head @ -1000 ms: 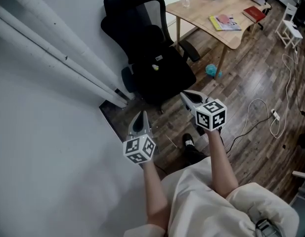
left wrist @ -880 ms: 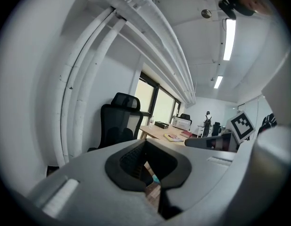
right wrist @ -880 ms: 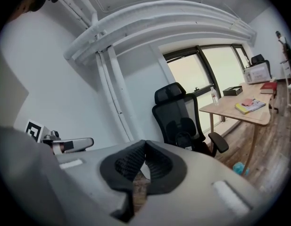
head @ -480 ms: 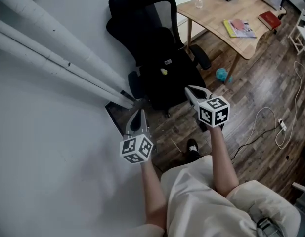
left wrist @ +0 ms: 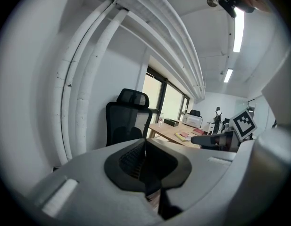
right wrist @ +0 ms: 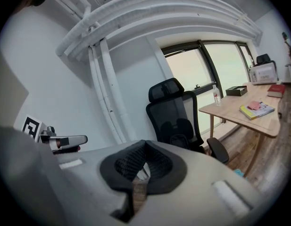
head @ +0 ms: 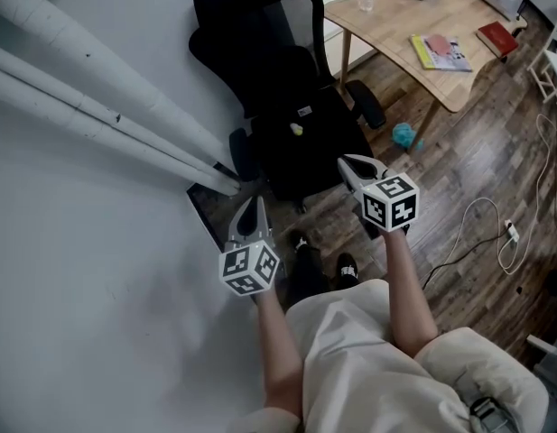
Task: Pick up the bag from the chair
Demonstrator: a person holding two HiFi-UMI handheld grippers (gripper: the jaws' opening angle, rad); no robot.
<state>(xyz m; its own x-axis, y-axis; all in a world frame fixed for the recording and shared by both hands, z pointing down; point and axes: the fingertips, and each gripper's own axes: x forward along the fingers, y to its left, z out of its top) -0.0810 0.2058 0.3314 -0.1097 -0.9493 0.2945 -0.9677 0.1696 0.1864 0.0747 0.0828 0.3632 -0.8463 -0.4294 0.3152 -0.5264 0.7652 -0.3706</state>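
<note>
A black office chair stands against the white wall, and a black bag with a small white tag and a yellow spot lies on its seat, hard to tell from the chair. My left gripper is shut and empty, short of the chair's near left side. At the seat's near right corner my right gripper is also shut and holds nothing. The left gripper view shows the chair beyond the left gripper's closed jaws. In the right gripper view, the chair stands ahead of the right gripper's closed jaws.
A wooden desk with books and a bottle stands right of the chair. A teal ball and a white cable lie on the wood floor. White pipes run along the wall at left. The person's shoes are below the grippers.
The person has stepped toward the chair, and a leg and shoe now show between the grippers. Both grippers stay shut and sit slightly closer to the seat.
</note>
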